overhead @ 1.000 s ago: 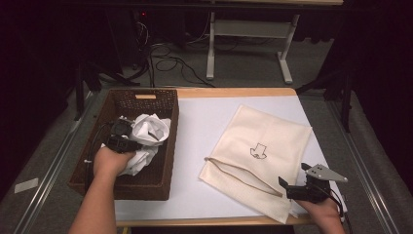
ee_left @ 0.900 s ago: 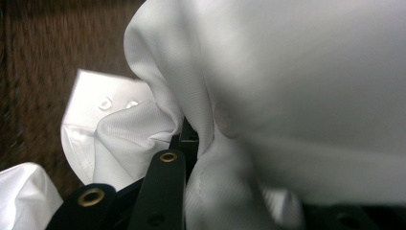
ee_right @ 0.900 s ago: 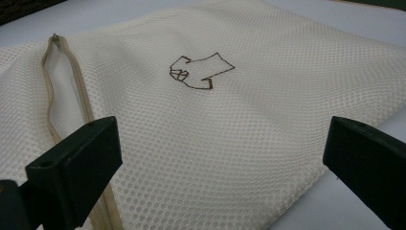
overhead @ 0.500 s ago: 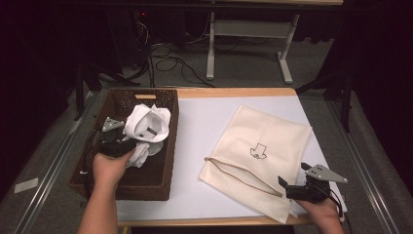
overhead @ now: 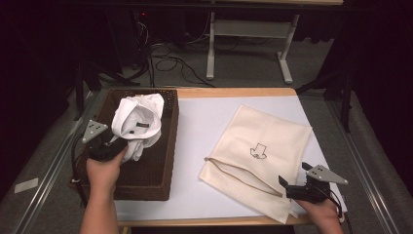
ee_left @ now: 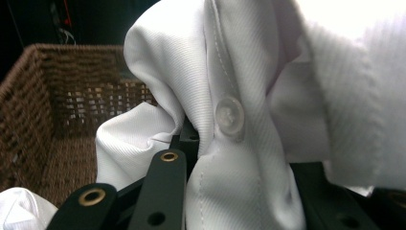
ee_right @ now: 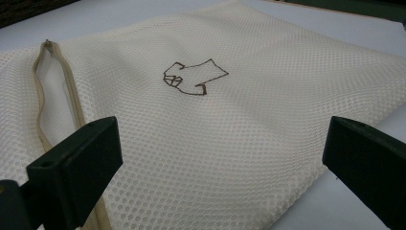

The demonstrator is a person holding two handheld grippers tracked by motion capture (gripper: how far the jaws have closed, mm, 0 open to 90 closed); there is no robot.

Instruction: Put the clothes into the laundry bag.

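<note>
Two grippers are in use, one per hand.

Item one: our left gripper (overhead: 113, 146), jaws clamped on a white shirt (overhead: 137, 123); the left gripper view shows a fold of it with a button (ee_left: 230, 112) pinched between the black jaws. We hold the shirt raised above the wicker basket (overhead: 168, 141) at the left edge of the tabletop (overhead: 204, 122), with part of the cloth hanging down into the basket.

Item two: our right gripper (overhead: 288, 187), jaws wide apart and holding nothing, at the near right corner of the tabletop, just at the near edge of the mesh laundry bag (overhead: 272, 141).

Item three: the bag, flat on the right half of the tabletop, zipper (ee_right: 57, 91) partly open.

Status, as we judge it: shirt lifted; carrying it across, opening the bag's mouth and stuffing it in remain.
</note>
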